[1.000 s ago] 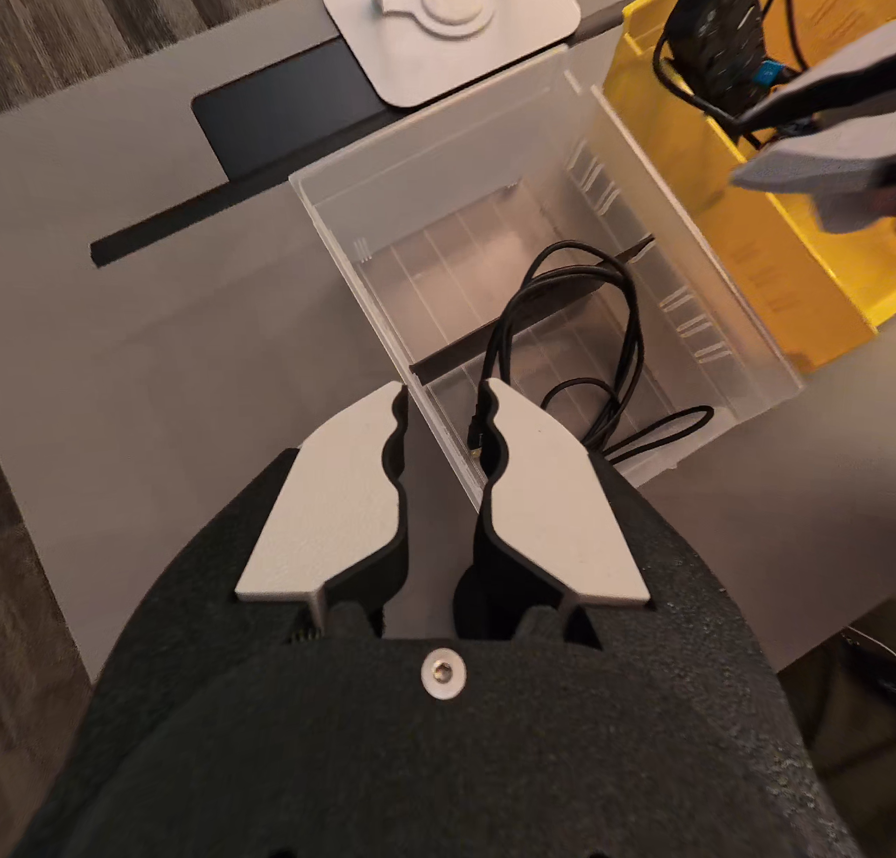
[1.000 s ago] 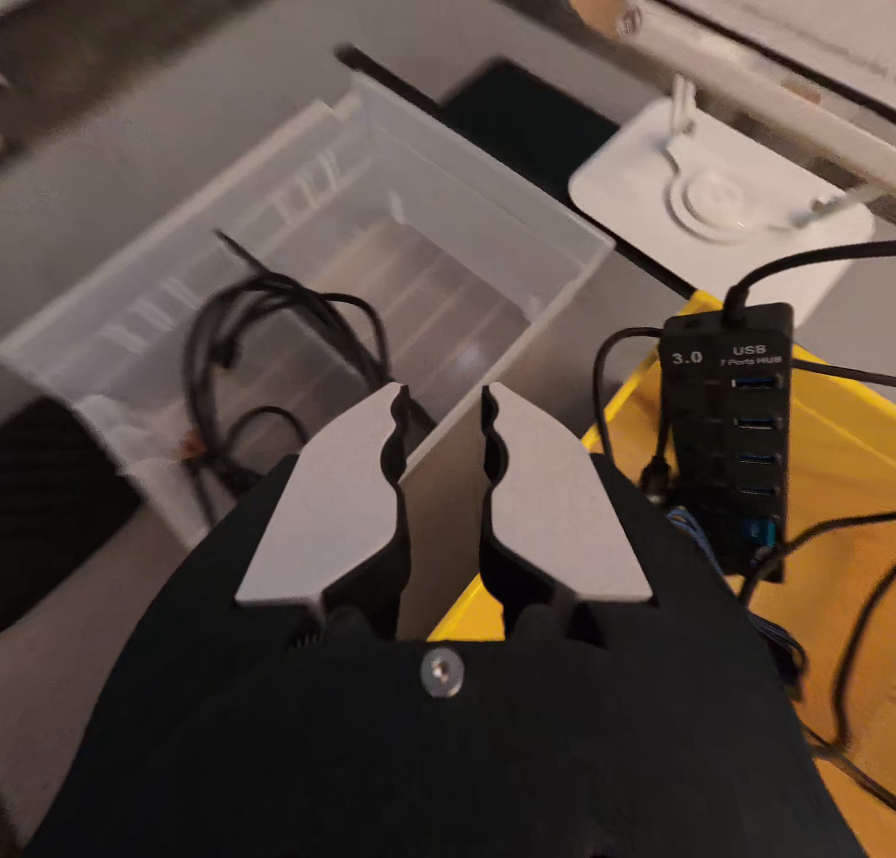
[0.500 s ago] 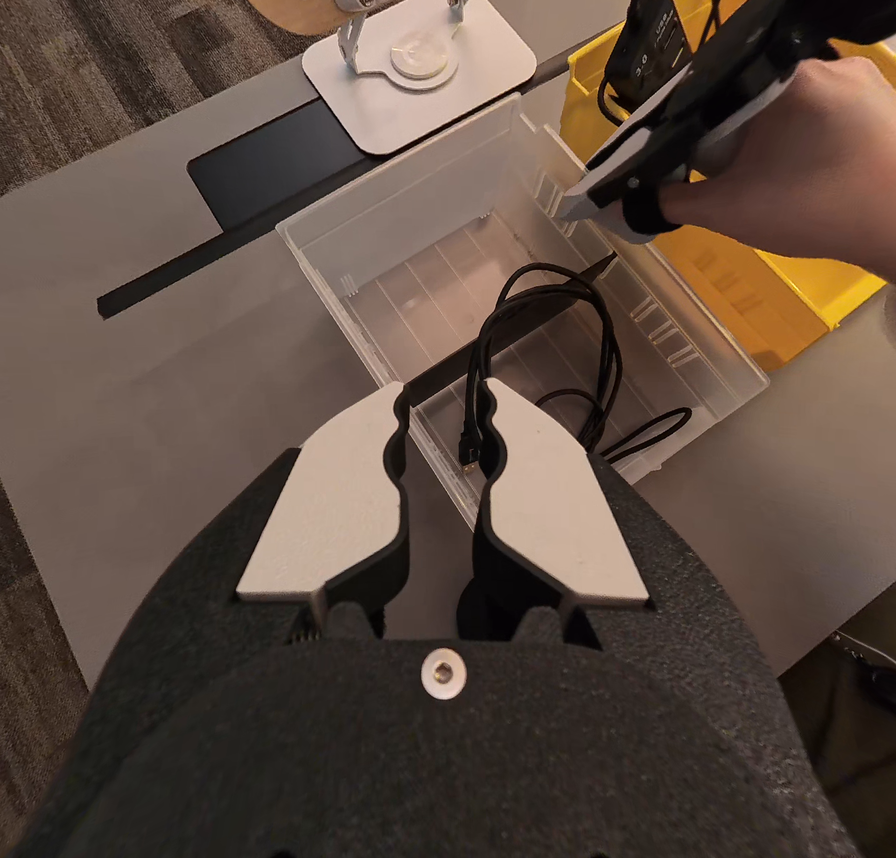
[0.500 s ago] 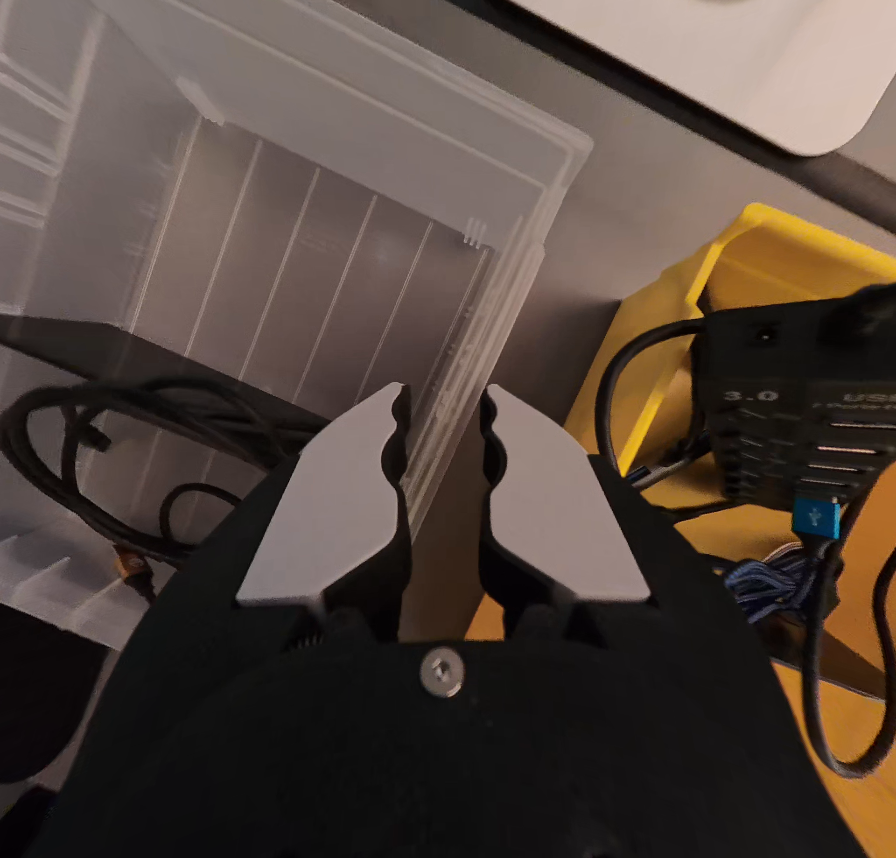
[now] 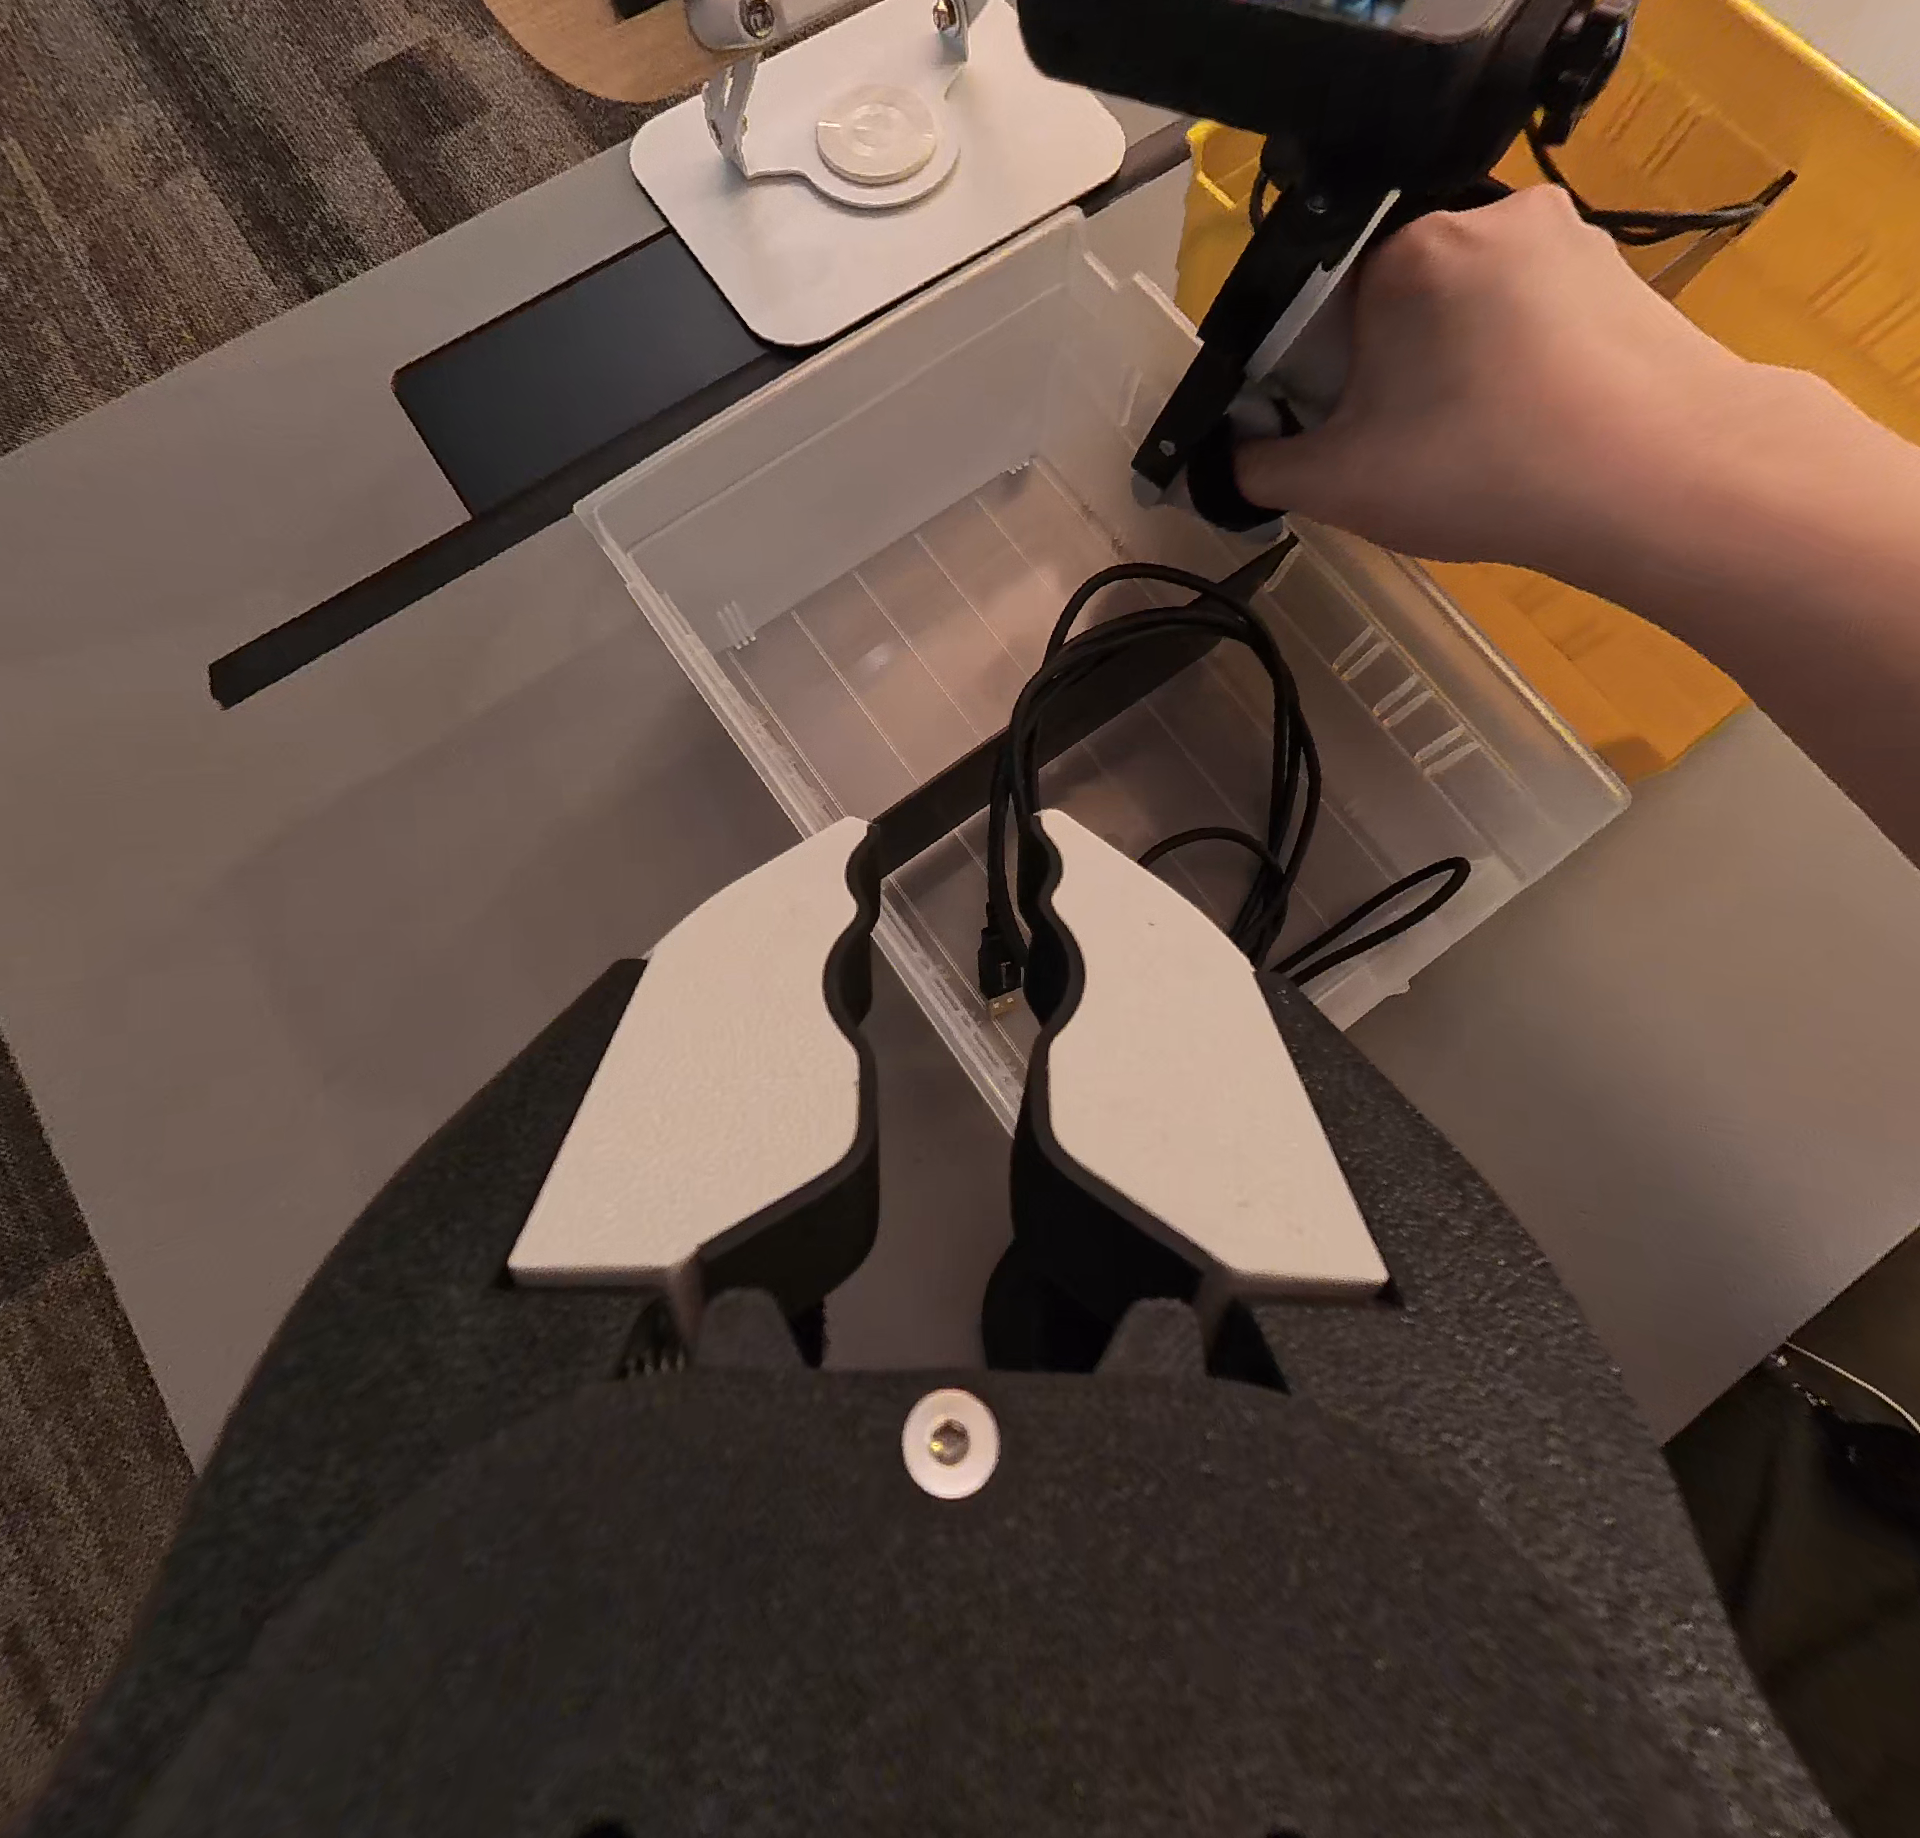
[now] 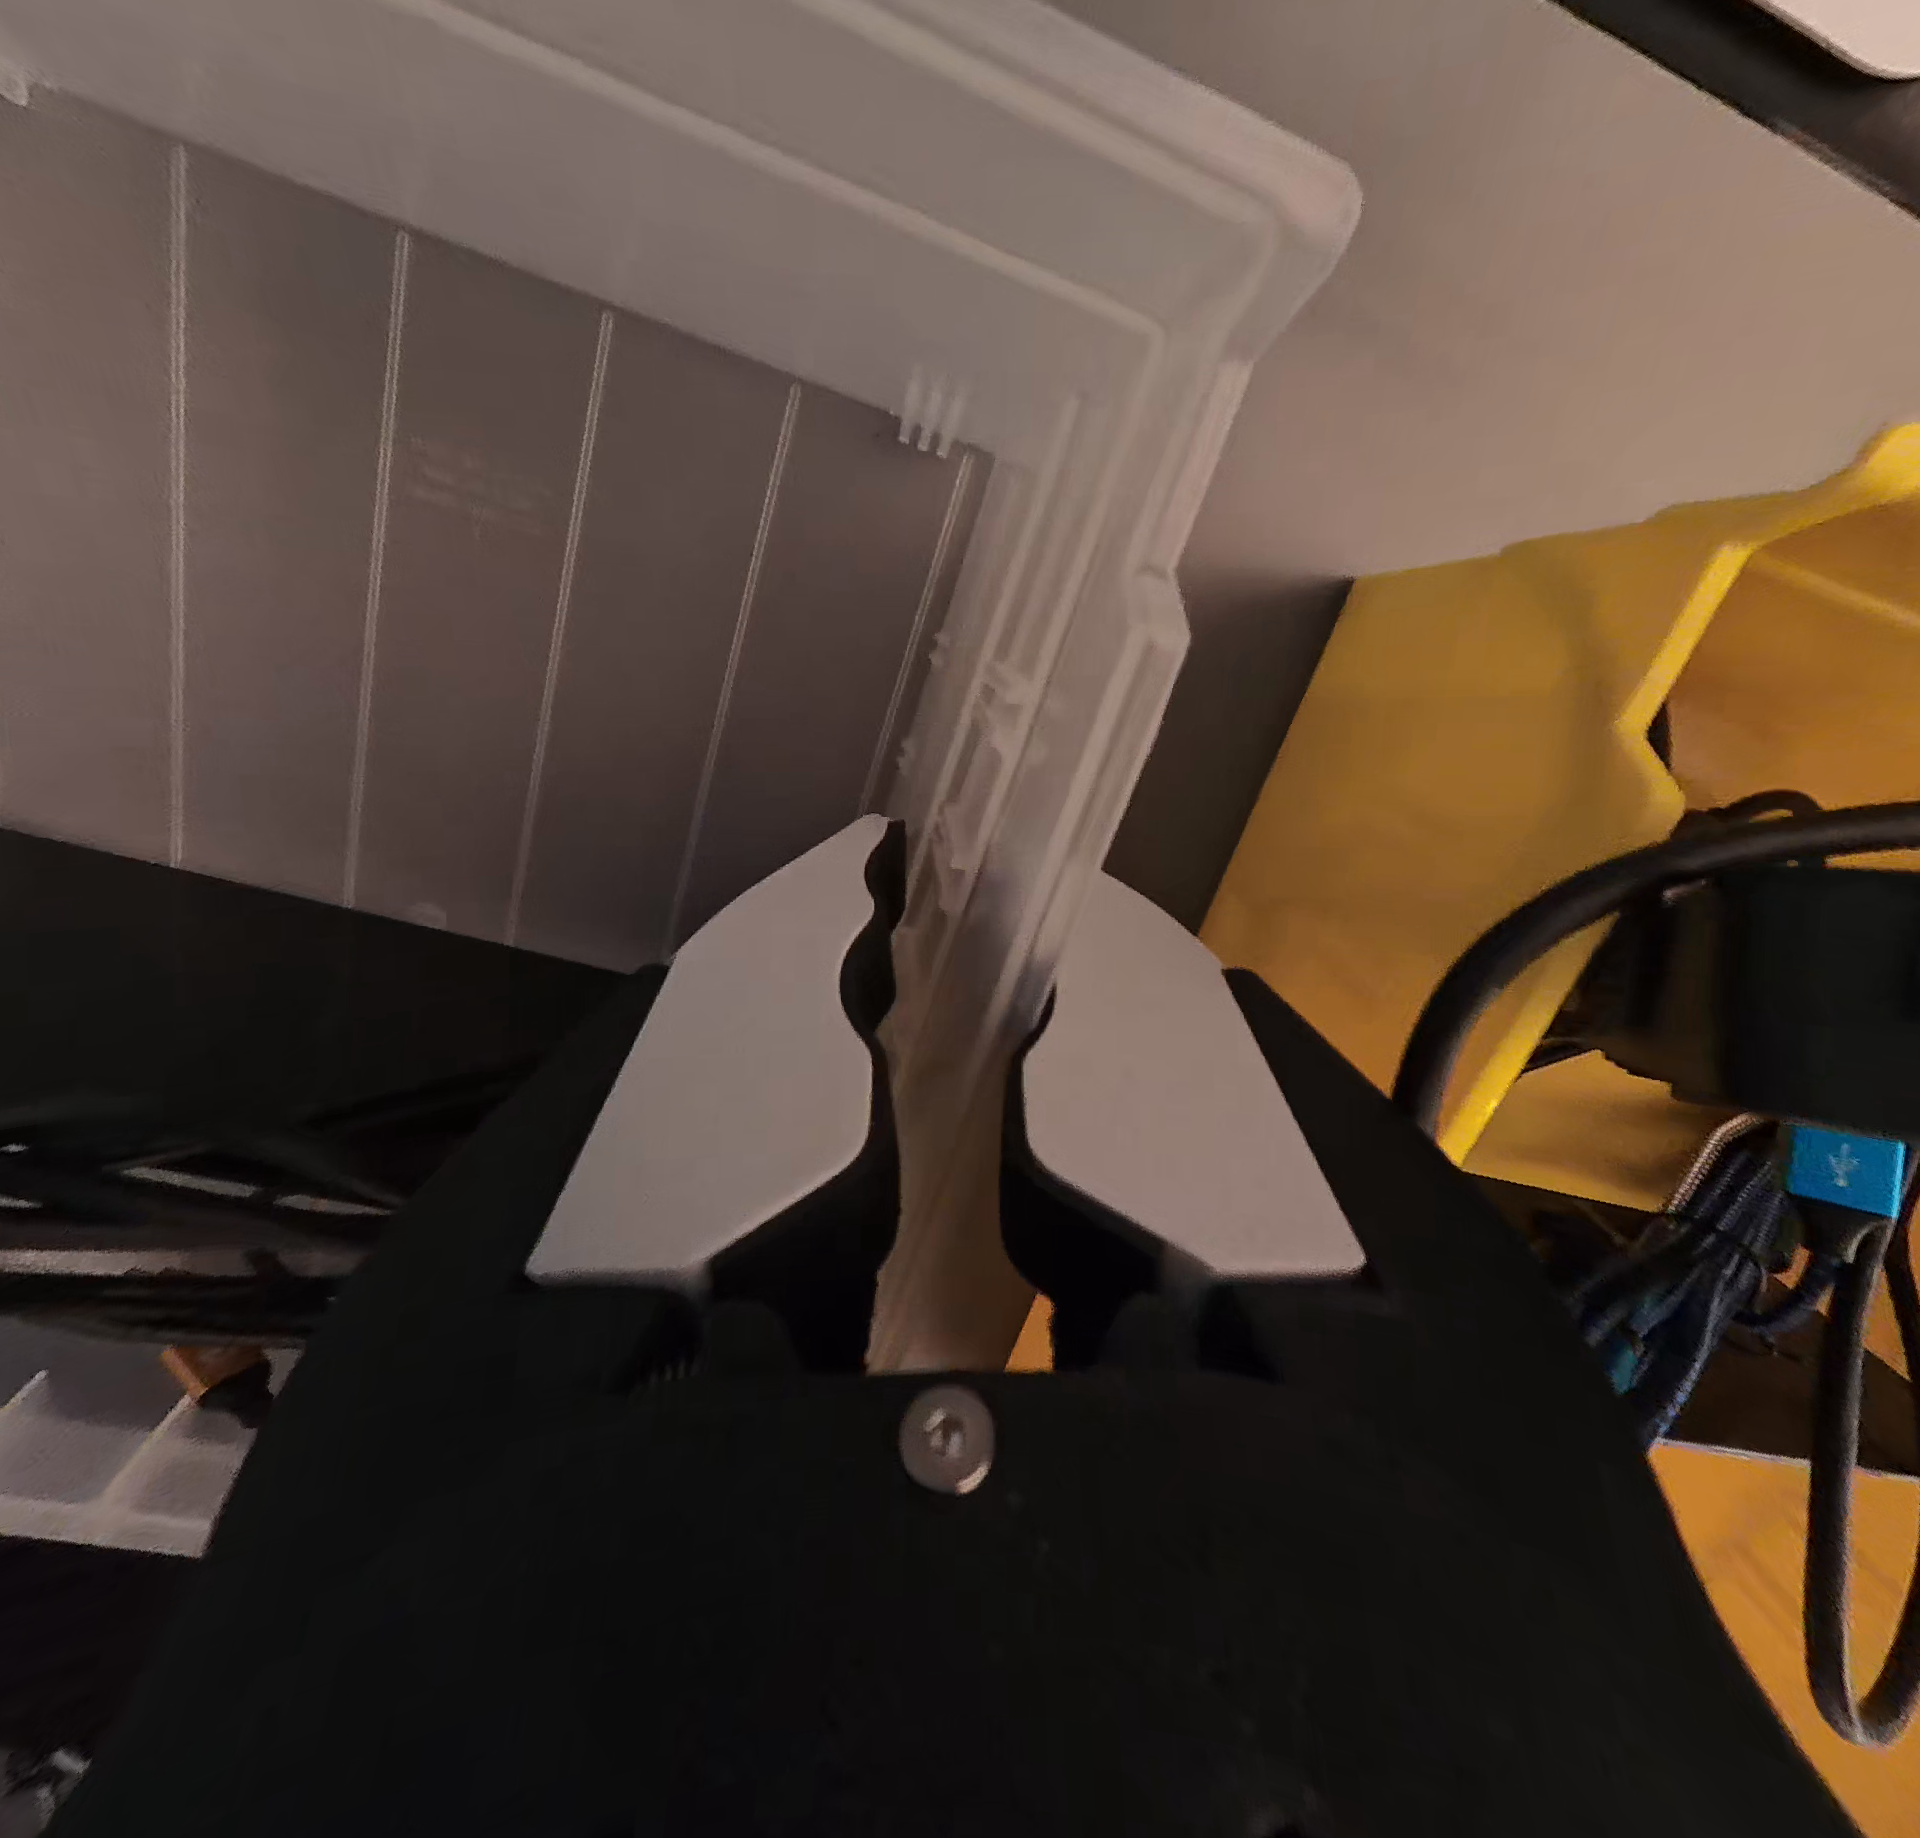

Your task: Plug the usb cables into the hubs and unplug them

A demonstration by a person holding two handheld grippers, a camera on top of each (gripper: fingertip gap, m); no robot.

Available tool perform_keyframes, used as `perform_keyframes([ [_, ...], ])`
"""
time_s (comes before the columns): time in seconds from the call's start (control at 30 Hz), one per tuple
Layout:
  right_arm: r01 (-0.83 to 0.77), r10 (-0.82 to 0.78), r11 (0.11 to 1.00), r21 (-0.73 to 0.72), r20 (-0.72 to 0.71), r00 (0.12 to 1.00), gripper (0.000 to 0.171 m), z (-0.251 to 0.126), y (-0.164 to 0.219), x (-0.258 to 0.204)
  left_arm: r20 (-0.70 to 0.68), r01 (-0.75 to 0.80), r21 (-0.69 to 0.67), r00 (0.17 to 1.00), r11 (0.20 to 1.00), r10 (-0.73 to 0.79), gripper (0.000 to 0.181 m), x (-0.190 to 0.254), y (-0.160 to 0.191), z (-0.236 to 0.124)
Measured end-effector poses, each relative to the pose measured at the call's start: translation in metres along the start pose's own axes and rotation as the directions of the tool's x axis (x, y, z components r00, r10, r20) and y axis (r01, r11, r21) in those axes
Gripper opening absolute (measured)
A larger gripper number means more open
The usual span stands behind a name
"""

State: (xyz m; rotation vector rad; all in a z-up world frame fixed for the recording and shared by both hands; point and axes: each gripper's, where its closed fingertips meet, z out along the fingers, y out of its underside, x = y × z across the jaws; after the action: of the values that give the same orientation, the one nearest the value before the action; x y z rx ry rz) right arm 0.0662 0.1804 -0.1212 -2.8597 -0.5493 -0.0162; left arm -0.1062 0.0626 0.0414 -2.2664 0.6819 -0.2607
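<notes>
Right wrist view: the right gripper (image 6: 961,941) has dropped astride the clear bin's (image 6: 1236,261) right wall, fingers apart, likely to grip it, while the left gripper (image 5: 951,910), also parted, hovers over the bin's black cables (image 5: 1273,708).

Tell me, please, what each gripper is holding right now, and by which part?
The right gripper straddles the clear bin's side wall; a firm clamp cannot be told. The left gripper holds nothing.

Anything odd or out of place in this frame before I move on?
Yes. The right tongs straddle the side wall of the clear bin, not a cable or hub. Its wall sits between the open jaws. The black cables lie loose in that bin, untouched.
</notes>
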Motion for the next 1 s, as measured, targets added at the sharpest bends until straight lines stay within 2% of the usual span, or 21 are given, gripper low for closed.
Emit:
perform_keyframes([
  [0.13,-0.009,0.01,1.0,-0.009,0.048,0.999,0.012,0.0,-0.001,-0.003,0.003,0.001,-0.007,1.0,1.0,-0.001,0.024,-0.002,0.001,0.002],
  [0.3,-0.113,0.118,0.993,-0.038,0.206,0.971,0.006,-0.004,-0.002,-0.014,0.008,-0.006,-0.014,1.0,1.0,0.006,0.023,-0.002,0.002,0.002],
  [0.63,-0.062,0.076,0.992,-0.111,0.13,0.989,0.006,-0.056,-0.016,-0.014,0.047,0.021,0.011,0.999,1.0,-0.021,0.022,-0.012,-0.005,0.008],
  [0.7,-0.044,0.058,0.992,-0.122,0.118,0.991,0.006,-0.069,-0.018,-0.013,0.068,0.025,0.099,0.997,0.995,-0.032,0.022,-0.015,-0.018,-0.004],
  [0.73,-0.036,0.049,0.992,-0.12,0.111,0.993,0.006,-0.076,-0.02,-0.012,0.085,0.024,0.184,0.996,0.983,-0.041,0.022,-0.017,-0.03,-0.015],
  [0.8,-0.028,0.039,0.994,-0.104,0.105,0.994,0.006,-0.089,-0.025,-0.008,0.129,0.028,0.381,0.988,0.924,-0.084,0.022,-0.024,-0.054,-0.045],
  [0.87,-0.025,0.035,0.997,-0.08,0.117,0.992,0.006,-0.103,-0.032,-0.005,0.15,0.018,0.519,0.982,0.855,-0.112,0.022,-0.025,-0.066,-0.073],
  [1.0,-0.031,0.034,0.999,-0.02,0.158,0.987,0.006,-0.139,-0.043,0.004,0.168,0.0,0.577,0.979,0.817,-0.119,0.019,-0.027,-0.065,-0.097],
])
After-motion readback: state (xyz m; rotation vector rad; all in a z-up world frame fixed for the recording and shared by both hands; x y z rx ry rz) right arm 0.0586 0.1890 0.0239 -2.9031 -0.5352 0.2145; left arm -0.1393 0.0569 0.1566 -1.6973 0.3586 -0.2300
